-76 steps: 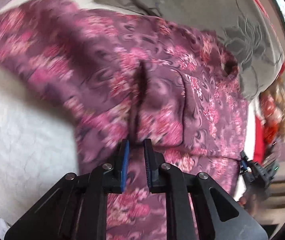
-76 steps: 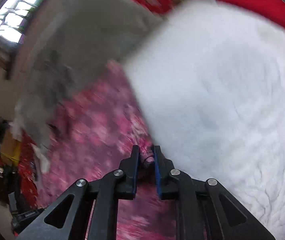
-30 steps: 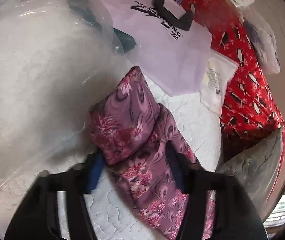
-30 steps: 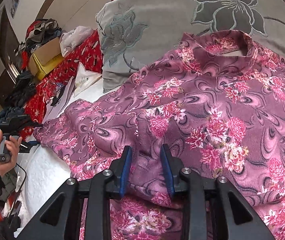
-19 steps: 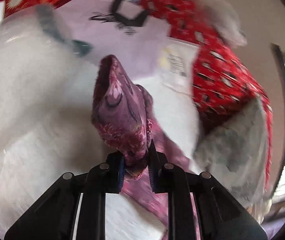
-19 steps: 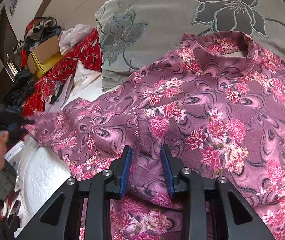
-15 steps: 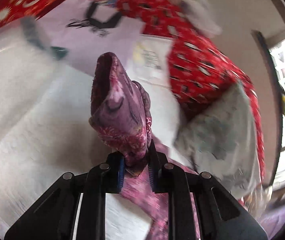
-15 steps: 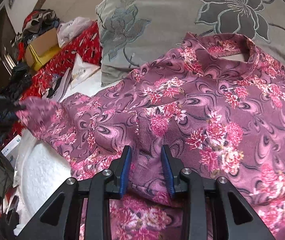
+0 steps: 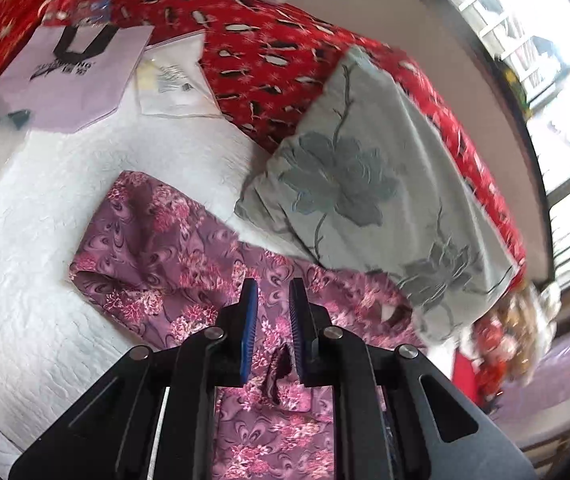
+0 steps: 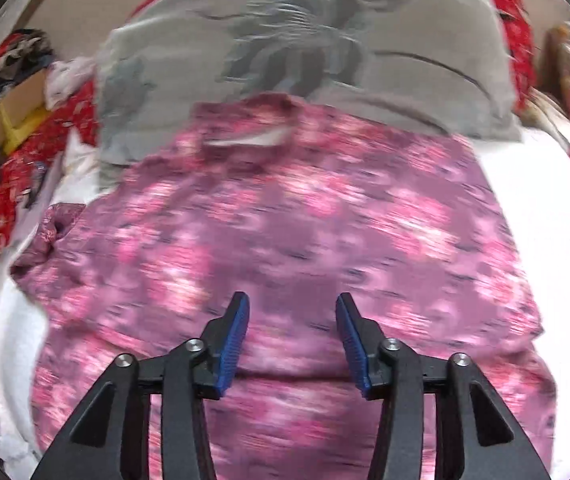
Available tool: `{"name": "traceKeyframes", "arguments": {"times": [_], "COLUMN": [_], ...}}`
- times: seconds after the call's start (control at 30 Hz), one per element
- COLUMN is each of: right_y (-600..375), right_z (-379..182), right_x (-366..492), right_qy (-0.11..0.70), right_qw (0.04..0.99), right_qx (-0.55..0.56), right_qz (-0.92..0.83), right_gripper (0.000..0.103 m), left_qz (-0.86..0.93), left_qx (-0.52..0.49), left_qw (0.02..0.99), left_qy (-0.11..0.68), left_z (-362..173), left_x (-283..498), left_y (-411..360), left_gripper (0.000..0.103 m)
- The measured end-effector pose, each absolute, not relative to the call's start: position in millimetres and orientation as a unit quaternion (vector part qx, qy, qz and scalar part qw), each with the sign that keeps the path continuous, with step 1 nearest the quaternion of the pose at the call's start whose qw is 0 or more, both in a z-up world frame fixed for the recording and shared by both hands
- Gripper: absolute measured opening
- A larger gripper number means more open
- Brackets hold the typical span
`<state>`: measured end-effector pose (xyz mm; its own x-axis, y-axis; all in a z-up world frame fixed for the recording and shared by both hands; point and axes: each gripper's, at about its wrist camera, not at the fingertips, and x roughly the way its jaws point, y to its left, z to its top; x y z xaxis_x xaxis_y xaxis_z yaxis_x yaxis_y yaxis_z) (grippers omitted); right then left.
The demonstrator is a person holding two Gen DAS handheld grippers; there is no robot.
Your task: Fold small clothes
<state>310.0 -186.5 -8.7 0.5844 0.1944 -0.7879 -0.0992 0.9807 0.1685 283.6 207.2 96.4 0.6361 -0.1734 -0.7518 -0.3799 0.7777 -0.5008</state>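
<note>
A purple top with pink flowers (image 9: 157, 248) lies spread on the white quilted bed (image 9: 25, 280). In the left wrist view its sleeve reaches out to the left. My left gripper (image 9: 272, 312) hovers over the cloth with its jaws a little apart and nothing between them. In the right wrist view the top (image 10: 285, 220) fills the middle, blurred, collar at the far end. My right gripper (image 10: 291, 332) is wide open above the body of the top, holding nothing.
A grey pillow with a flower pattern (image 9: 365, 184) lies at the top's collar end and also shows in the right wrist view (image 10: 305, 48). A red patterned blanket (image 9: 265, 52), a lilac bag (image 9: 73, 76) and papers (image 9: 173, 80) lie beyond.
My left gripper let go of the sleeve, which now lies flat on the bed. My right gripper opened wide, releasing the cloth fold, and swung over the top.
</note>
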Motion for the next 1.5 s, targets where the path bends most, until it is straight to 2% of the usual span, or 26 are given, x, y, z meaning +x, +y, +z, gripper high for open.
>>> {"name": "traceKeyframes", "arguments": {"times": [0.07,0.13,0.2,0.23,0.33,0.4,0.7,0.73,0.77,0.93,1.07,1.2,1.23,1.5], "right_y": [-202,-207,-201,-196,-189,-193,-198,-198,-199,-187,-151,-77,-61,38], "right_z": [-19,-24,-27,-29,-31,-32,-33,-33,-33,-21,11,27,26,-6], "right_x": [308,300,294,291,291,292,289,289,289,293,307,339,347,404], "right_qy": [0.456,0.434,0.417,0.406,0.398,0.398,0.393,0.393,0.393,0.404,0.387,0.404,0.414,0.484], "right_qw": [0.884,0.894,0.903,0.908,0.912,0.911,0.91,0.91,0.91,0.909,0.895,0.851,0.839,0.767], "right_qx": [0.063,0.061,0.039,0.027,0.013,0.027,0.039,0.039,0.04,0.03,0.118,0.164,0.171,0.257], "right_qz": [0.076,0.096,0.1,0.102,0.099,0.106,0.124,0.124,0.125,0.099,0.19,0.293,0.308,0.333], "right_gripper": [0.05,0.052,0.058,0.063,0.067,0.068,0.076,0.076,0.076,0.075,0.076,0.076,0.073,0.073], "left_qz": [0.088,0.12,0.15,0.155,0.129,0.124,0.189,0.195,0.195,0.151,0.117,0.099,0.089,0.039], "left_qx": [-0.303,-0.262,-0.202,-0.189,-0.166,-0.155,-0.129,-0.128,-0.136,-0.196,-0.248,-0.344,-0.373,-0.516], "left_qw": [0.846,0.846,0.838,0.834,0.818,0.81,0.775,0.77,0.767,0.781,0.801,0.8,0.793,0.735], "left_qy": [0.429,0.448,0.485,0.495,0.536,0.551,0.589,0.594,0.596,0.573,0.533,0.482,0.474,0.438], "left_z": [93,86,73,67,44,27,-25,-30,-32,-22,-1,3,-1,-38], "left_x": [287,295,313,317,334,344,380,383,382,362,322,281,274,259], "left_y": [207,209,209,210,203,195,179,179,181,201,228,264,273,308], "left_gripper": [0.014,0.019,0.051,0.054,0.055,0.06,0.06,0.058,0.052,0.052,0.054,0.056,0.056,0.056]}}
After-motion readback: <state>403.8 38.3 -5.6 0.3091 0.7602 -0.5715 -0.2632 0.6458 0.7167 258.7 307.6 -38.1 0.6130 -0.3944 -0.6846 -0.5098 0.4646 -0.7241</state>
